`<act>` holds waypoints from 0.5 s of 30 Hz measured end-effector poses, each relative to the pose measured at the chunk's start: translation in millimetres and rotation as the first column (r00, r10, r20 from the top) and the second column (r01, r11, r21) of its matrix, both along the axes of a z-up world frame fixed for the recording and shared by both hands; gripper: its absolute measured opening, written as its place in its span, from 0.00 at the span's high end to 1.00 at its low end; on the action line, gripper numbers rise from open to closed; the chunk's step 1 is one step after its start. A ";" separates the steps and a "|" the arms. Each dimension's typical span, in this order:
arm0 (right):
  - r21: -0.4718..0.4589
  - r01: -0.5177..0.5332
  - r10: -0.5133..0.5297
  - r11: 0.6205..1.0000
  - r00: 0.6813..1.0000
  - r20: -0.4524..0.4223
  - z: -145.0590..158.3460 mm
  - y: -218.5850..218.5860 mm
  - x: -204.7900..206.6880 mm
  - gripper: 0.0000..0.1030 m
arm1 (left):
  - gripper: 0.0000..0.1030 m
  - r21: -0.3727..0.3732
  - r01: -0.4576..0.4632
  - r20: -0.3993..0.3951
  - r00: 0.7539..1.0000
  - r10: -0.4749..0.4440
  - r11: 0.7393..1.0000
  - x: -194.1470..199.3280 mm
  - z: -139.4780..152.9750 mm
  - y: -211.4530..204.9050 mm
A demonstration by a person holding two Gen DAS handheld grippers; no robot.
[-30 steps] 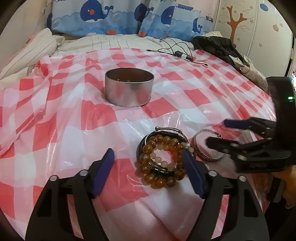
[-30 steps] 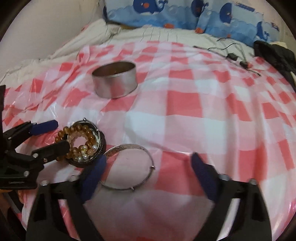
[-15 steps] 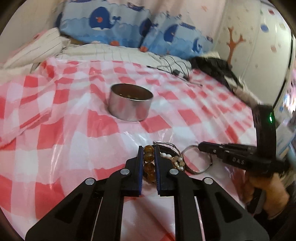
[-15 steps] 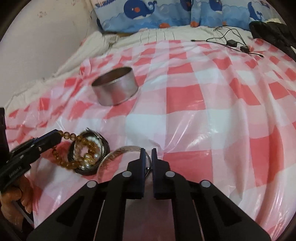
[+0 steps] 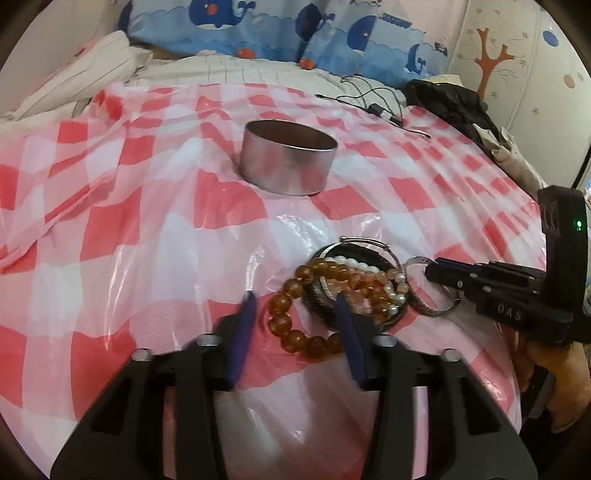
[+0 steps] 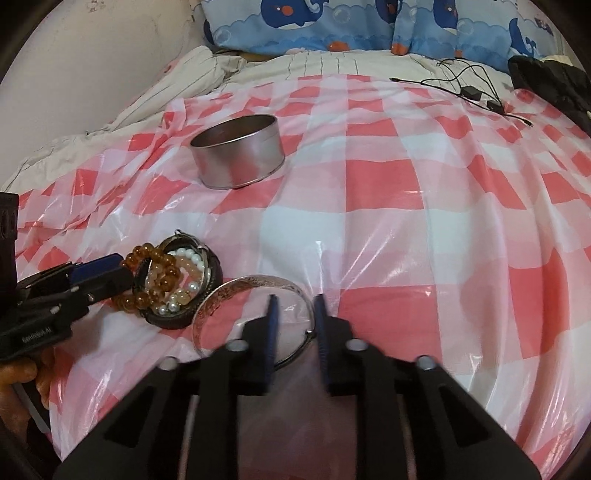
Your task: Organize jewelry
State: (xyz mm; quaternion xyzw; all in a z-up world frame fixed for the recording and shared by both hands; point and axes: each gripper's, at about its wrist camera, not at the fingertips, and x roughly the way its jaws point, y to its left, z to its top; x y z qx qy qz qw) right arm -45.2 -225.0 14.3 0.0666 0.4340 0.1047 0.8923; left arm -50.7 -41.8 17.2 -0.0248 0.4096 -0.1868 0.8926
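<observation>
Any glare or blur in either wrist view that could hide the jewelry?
Left wrist: plastic cloth glares in patches; blue fingers motion-blurred; amber bead bracelet readable. Right wrist: sheen streaks right of the silver bangle; fingers smeared; fisheye bends edges.

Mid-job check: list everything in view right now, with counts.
tin: 1, silver, far on cloth
amber bead bracelet: 1, draped over dark bangle's near edge
dark bangle: 1, black, near edge
pearl bracelet: 1, white, inside dark bangle
silver bangle: 1, beside dark bangle
cloth: 1, red-white check
cable: 1, black, far right
pillows: 2, blue whale print, far edge
left hand-held gripper: just opening, jaws apart astride amber beads
right hand-held gripper: just closing, narrow gap over silver bangle's rim
hand: 1, holding right gripper
</observation>
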 end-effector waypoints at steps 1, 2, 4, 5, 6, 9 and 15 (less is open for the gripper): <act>0.018 0.003 -0.003 1.000 1.000 0.008 1.5 -2.2 -1.0 0.92 | 0.90 -0.005 -0.015 0.000 1.000 0.015 1.000 0.0 0.2 3.2; 0.031 0.004 -0.004 1.000 1.000 0.023 3.9 -3.7 -2.7 0.92 | 0.90 -0.025 -0.024 0.011 1.000 0.024 0.999 -1.2 2.0 6.8; 0.053 0.001 -0.005 0.999 0.997 0.076 12.5 -5.1 -9.0 0.93 | 0.90 -0.047 -0.069 0.042 0.997 0.071 0.996 -4.4 7.7 14.4; 0.055 0.000 -0.006 0.998 0.995 0.101 16.5 -4.1 -11.6 0.93 | 0.90 -0.059 -0.109 0.063 0.992 0.113 0.992 -6.2 11.6 21.1; 0.050 0.000 -0.007 0.999 0.992 0.125 20.1 -2.9 -14.5 0.93 | 0.90 -0.068 -0.143 0.075 0.986 0.148 0.987 -6.6 13.6 27.2; 0.028 0.000 -0.005 1.000 0.989 0.151 23.4 1.4 -17.4 0.93 | 0.90 -0.113 -0.228 0.051 0.971 0.235 0.967 -4.0 11.4 47.6; 0.029 0.045 -0.047 0.999 0.996 0.074 11.5 -5.8 -7.8 0.58 | 0.78 -0.056 -0.204 -0.025 0.979 0.202 0.977 7.2 -2.8 39.5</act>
